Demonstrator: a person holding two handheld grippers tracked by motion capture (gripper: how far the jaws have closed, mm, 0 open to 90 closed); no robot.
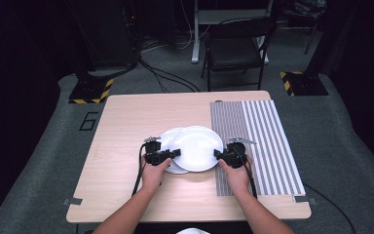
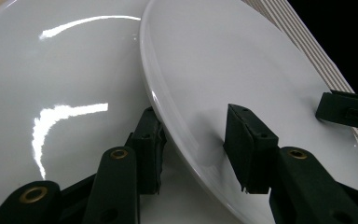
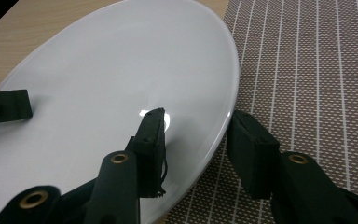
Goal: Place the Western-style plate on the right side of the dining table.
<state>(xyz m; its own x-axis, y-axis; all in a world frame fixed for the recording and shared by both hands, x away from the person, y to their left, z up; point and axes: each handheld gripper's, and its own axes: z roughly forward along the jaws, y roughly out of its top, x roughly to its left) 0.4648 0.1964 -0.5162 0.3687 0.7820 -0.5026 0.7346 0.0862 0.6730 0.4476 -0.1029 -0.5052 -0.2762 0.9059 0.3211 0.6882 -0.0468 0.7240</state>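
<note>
A glossy round white ceramic plate lies tilted between the right gripper's two black jaws, one above its rim, one beneath. Below sits a brown woven placemat with white stripes on a pale wooden table. The other gripper's black jaw tip rests on the plate's far edge.

I count two white plates overlapping near the table's front edge. One striped placemat lies along its right edge. I hold two grippers.
</note>
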